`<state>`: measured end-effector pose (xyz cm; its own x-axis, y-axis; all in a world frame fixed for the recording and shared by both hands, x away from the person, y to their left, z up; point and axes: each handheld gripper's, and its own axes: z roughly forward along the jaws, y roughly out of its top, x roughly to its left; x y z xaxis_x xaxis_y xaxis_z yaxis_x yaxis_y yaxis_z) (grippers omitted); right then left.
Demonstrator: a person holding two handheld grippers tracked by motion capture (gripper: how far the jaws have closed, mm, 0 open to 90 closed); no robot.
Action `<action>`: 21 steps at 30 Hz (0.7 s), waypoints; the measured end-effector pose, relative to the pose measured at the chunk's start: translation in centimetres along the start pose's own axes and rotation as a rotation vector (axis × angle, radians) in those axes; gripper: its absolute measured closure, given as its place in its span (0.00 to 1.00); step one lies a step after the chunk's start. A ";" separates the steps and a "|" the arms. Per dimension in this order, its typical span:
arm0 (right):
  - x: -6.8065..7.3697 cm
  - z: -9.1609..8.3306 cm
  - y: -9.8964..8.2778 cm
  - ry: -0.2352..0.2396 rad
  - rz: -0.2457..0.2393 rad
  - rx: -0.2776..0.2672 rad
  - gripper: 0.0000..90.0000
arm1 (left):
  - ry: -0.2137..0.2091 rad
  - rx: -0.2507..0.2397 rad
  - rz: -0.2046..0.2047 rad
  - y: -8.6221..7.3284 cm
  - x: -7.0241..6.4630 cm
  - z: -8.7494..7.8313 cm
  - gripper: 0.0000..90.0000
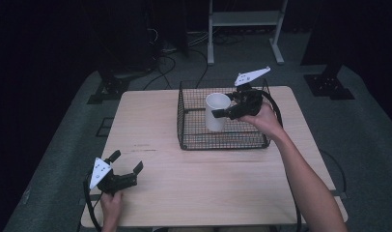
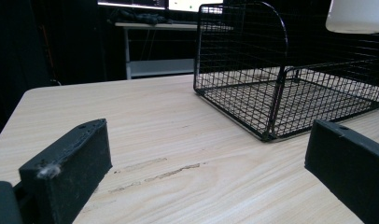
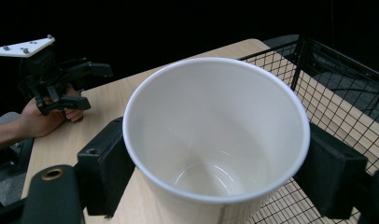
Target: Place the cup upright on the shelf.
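Dark room, grey floor with cables, pale metal shelf frame (image 1: 245,19) at the back. Wooden counter (image 1: 155,125) in the middle; scuff marks on its surface near the left side. Black wire basket (image 1: 189,125) sits on the far right part of the counter, open at the top, 1 arched side showing in the left gripper view (image 2: 253,60).

Right forearm reaches forward from the bottom right, hand (image 1: 264,118) at the basket's right edge. Right gripper (image 1: 223,112) points left over the basket, jaws clamped on either side of a white paper cup (image 1: 216,111); cup upright, empty, held within the basket. Cannot tell if the cup's base touches the basket floor. In the right gripper view the 2 jaws press the cup (image 3: 215,140) just below its rim.

Left hand (image 1: 111,203) low at the near left corner of the counter. Left gripper (image 1: 126,162) points toward the basket, jaws spread wide, holding nothing, well apart from basket and cup.
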<state>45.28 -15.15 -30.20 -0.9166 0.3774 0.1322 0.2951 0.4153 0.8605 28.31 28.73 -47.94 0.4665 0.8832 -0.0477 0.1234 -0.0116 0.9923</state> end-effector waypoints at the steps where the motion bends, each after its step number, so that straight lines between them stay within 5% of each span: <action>1: -0.1 0.1 0.0 -0.003 0.003 0.000 0.22 | 0.000 0.000 0.000 0.0 0.0 0.0 0.00; 21: -2.5 1.6 2.6 -0.033 0.020 0.030 0.22 | -0.001 -0.005 -0.006 0.0 0.1 0.0 0.00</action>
<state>48.77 -13.73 -29.11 -0.9013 0.4123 0.1326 0.3215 0.4317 0.8428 28.31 28.80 -47.94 0.4666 0.8828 -0.0537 0.1215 -0.0038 0.9926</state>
